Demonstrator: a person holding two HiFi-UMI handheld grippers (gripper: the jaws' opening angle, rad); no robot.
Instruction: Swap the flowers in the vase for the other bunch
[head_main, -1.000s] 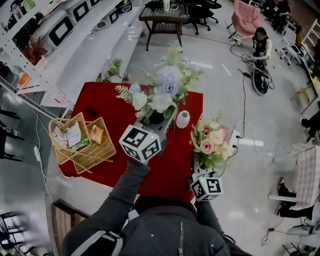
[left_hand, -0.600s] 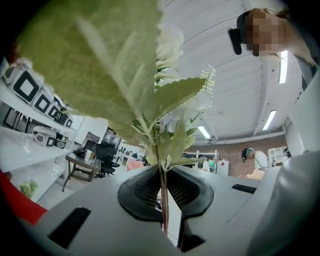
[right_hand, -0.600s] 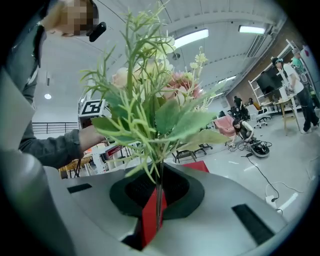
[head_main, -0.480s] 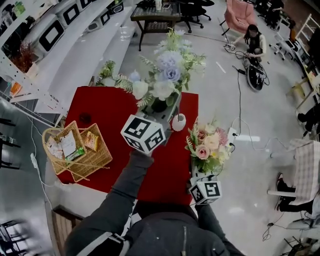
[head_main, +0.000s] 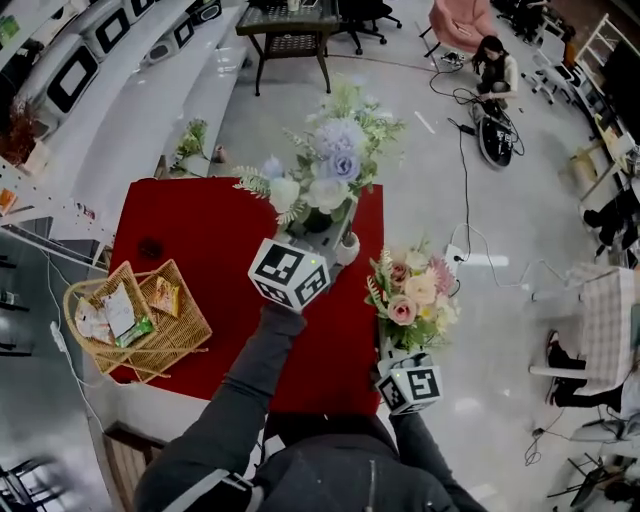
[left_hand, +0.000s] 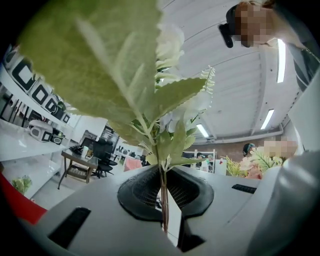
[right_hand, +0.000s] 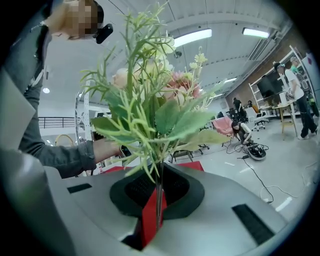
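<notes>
My left gripper (head_main: 322, 236) is shut on the thin stems (left_hand: 163, 200) of a blue and white bunch (head_main: 326, 172), which stands upright over the far right of the red table (head_main: 190, 240). The small white vase (head_main: 347, 249) peeks out just right of that gripper, partly hidden by it. My right gripper (head_main: 396, 345) is shut on the stems (right_hand: 157, 197) of a pink and cream bunch (head_main: 412, 295), held upright off the table's right edge. In the left gripper view, large pale leaves (left_hand: 125, 75) fill most of the picture.
A wicker basket (head_main: 135, 315) with packets sits at the table's left edge. A green plant (head_main: 190, 140) stands on the floor beyond the table. A power strip and cable (head_main: 455, 260) lie on the floor at right. A person (head_main: 490, 65) sits far off.
My left gripper has carried the blue and white bunch farther across the table towards the vase, which it now partly covers. The right gripper and pink bunch have hardly moved.
</notes>
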